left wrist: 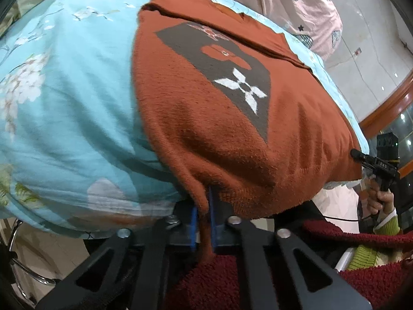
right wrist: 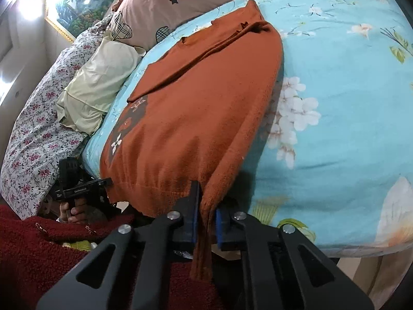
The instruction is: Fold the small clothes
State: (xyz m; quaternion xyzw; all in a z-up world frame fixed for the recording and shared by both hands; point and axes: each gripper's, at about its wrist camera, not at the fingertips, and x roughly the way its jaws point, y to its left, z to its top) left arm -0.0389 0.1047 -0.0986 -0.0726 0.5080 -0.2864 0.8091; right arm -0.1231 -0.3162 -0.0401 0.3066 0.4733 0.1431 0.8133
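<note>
Bed (right wrist: 348, 129) covered by light blue quilt with white blossom print; surface mounded, fills centre and right of right wrist view, left and centre of left wrist view. Rust-orange knit sweater (right wrist: 201, 118) lies spread directly on quilt, lower hem hanging over near edge; dark patch with white flower motif (left wrist: 241, 89) faces up. Upper left of right wrist view: pale yellow pillow (right wrist: 103, 82), pink heart-print bedding (right wrist: 165, 2), floral quilt (right wrist: 38, 129).
</note>
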